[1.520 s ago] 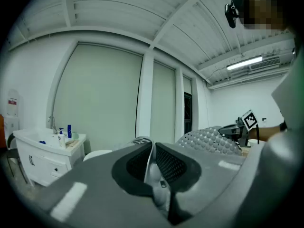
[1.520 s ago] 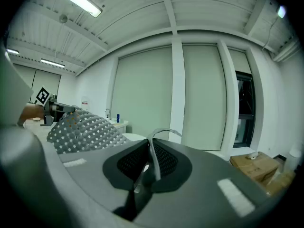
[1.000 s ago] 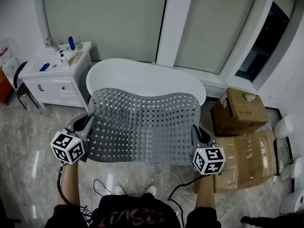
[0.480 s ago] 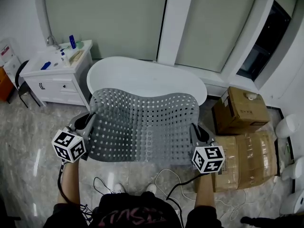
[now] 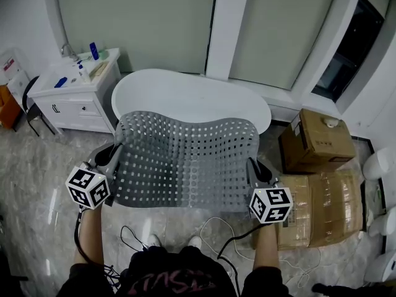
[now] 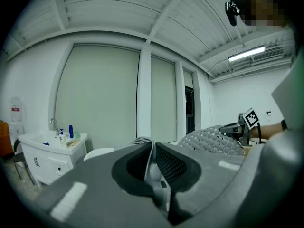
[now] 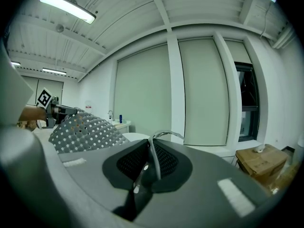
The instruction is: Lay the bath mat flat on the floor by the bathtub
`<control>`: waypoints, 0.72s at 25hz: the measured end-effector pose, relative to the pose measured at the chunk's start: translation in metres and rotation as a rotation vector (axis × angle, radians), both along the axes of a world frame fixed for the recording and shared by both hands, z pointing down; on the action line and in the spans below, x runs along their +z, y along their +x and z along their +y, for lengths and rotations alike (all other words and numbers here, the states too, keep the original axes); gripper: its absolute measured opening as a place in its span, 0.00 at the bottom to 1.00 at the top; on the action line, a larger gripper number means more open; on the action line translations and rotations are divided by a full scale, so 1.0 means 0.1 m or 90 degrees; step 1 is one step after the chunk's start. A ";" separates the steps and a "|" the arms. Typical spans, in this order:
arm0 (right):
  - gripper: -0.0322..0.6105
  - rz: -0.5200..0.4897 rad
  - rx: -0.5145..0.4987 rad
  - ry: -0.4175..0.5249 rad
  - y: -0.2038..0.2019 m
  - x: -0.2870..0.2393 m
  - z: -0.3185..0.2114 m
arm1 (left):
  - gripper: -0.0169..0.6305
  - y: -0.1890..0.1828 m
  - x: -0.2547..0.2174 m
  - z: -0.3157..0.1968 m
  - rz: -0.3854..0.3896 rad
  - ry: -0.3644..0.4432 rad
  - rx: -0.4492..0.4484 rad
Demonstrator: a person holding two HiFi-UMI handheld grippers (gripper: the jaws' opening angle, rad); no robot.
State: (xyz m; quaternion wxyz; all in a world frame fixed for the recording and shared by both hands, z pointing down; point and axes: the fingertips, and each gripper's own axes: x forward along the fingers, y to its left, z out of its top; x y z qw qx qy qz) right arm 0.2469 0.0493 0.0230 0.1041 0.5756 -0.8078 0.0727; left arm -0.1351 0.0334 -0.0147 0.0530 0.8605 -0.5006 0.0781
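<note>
**Mat held up in front of the tub**

The left claw and the right claw each pinch one short end of the bath mat. The mat hangs in the air across the middle of the frame. Its long side goes left to right, just like the bathtub behind it. The floor is below, so I think the mat must go down. Only the head view shows the whole mat. The claw views show the thin edge clamped.

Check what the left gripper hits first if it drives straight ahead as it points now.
Likely the white window pillar: the left gripper, shut on the bath mat, points about level, above the bathtub. Depth is unclear.
</note>
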 end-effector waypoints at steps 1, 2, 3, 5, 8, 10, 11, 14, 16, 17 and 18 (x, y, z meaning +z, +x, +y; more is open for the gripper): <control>0.12 0.000 -0.003 0.000 0.02 0.01 -0.01 | 0.07 0.02 0.00 0.00 0.000 0.000 -0.003; 0.12 0.000 -0.006 0.001 0.05 0.01 -0.03 | 0.07 0.05 0.00 0.00 0.000 0.000 -0.006; 0.12 0.001 -0.008 0.001 0.07 0.01 -0.04 | 0.07 0.07 0.00 0.00 0.000 -0.001 -0.009; 0.12 0.001 -0.011 0.000 0.12 0.01 -0.06 | 0.07 0.11 0.00 0.02 0.002 -0.002 -0.014; 0.12 -0.002 -0.014 -0.002 0.13 0.04 -0.07 | 0.07 0.12 0.03 0.04 0.001 -0.003 -0.019; 0.12 -0.003 -0.013 -0.003 0.11 0.05 -0.07 | 0.07 0.10 0.04 0.03 -0.002 -0.003 -0.019; 0.12 -0.003 -0.013 -0.004 0.09 0.06 -0.08 | 0.07 0.09 0.05 0.02 -0.002 -0.002 -0.019; 0.12 -0.004 -0.010 -0.008 0.03 0.09 -0.08 | 0.07 0.04 0.07 0.00 0.004 -0.002 -0.016; 0.12 -0.001 -0.007 -0.010 -0.03 0.11 -0.07 | 0.07 -0.02 0.10 -0.01 0.009 -0.002 -0.013; 0.12 0.001 -0.004 -0.011 -0.06 0.11 -0.07 | 0.07 -0.06 0.12 -0.03 0.011 -0.003 -0.011; 0.12 0.004 0.000 -0.012 -0.08 0.12 -0.07 | 0.07 -0.09 0.14 -0.04 0.014 -0.004 -0.008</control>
